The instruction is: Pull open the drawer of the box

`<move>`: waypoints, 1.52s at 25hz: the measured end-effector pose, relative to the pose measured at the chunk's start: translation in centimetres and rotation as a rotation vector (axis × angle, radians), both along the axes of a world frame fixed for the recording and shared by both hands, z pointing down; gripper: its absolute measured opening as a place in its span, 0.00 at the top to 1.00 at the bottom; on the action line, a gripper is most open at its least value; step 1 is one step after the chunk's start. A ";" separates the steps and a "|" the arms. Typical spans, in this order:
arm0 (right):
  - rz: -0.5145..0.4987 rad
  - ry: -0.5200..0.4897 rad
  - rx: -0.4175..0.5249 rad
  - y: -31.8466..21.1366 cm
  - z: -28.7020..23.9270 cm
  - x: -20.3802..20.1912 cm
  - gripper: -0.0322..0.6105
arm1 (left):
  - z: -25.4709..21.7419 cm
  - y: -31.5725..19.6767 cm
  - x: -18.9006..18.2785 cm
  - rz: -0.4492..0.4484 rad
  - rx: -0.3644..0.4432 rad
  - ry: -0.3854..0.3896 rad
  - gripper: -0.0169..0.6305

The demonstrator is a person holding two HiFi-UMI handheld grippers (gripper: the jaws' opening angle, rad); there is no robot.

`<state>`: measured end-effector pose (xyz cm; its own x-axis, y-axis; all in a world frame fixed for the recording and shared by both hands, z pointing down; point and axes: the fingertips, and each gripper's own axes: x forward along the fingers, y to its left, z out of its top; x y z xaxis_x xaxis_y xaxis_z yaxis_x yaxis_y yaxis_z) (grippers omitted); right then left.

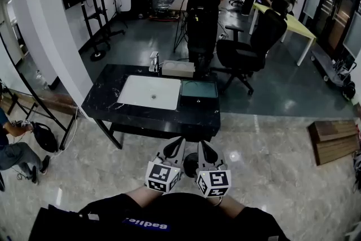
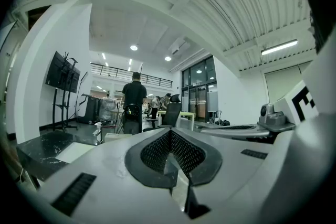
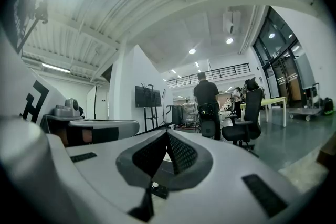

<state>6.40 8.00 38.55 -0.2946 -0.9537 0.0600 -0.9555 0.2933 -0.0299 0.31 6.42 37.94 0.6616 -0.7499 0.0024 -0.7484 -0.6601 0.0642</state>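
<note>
On the black marble table stands a teal box with a small knob on its front face, at the table's right end. Both grippers are held close to my body, well short of the table and side by side. The left gripper and the right gripper point toward the table's near edge. In the left gripper view the left gripper has its jaws pressed together with nothing between them. The right gripper is likewise shut and empty.
A white tray lies left of the teal box. Behind them are a beige box and a spray bottle. A person in black and an office chair stand beyond the table. Wooden boards lie on the floor at right.
</note>
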 end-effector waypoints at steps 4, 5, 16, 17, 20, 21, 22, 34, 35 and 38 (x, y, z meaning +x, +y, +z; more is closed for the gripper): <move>-0.001 0.000 -0.001 0.0 -0.1 -0.1 0.95 | 0.1 0.1 0.0 0.001 -0.001 -0.001 0.99; -0.002 -0.001 0.000 0.1 -0.1 0.0 0.95 | 0.1 0.1 0.0 0.001 -0.002 -0.001 0.99; -0.008 -0.024 0.020 0.1 -0.4 0.6 0.95 | 0.3 0.0 0.8 0.004 -0.012 -0.001 0.99; -0.008 -0.025 0.019 0.1 -0.4 0.7 0.95 | 0.3 -0.1 1.0 0.004 -0.012 -0.001 0.99; -0.011 -0.024 0.019 -0.1 -0.4 1.2 0.95 | 0.3 -0.3 1.4 0.001 -0.013 -0.002 0.99; -0.013 -0.025 0.019 -0.2 -0.4 1.3 0.95 | 0.3 -0.3 1.6 0.000 -0.013 -0.002 0.99; -0.015 -0.025 0.019 -0.2 -0.4 1.4 0.95 | 0.3 -0.3 1.7 -0.002 -0.013 -0.003 0.99; -0.045 -0.027 0.023 -1.1 -0.7 4.0 0.95 | 0.1 -1.1 4.1 -0.033 -0.015 -0.008 0.99; -0.048 -0.030 0.022 -1.2 -0.6 4.4 0.95 | 0.1 -1.2 4.4 -0.038 -0.014 -0.008 0.99; -0.059 -0.038 0.020 -1.3 -0.5 5.4 0.95 | 0.0 -1.3 5.4 -0.048 -0.012 -0.009 0.99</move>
<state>11.83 6.75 38.03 -0.3522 -0.9355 0.0285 -0.9348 0.3501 -0.0591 5.70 5.12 37.93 0.6249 -0.7805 0.0175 -0.7797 -0.6228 0.0654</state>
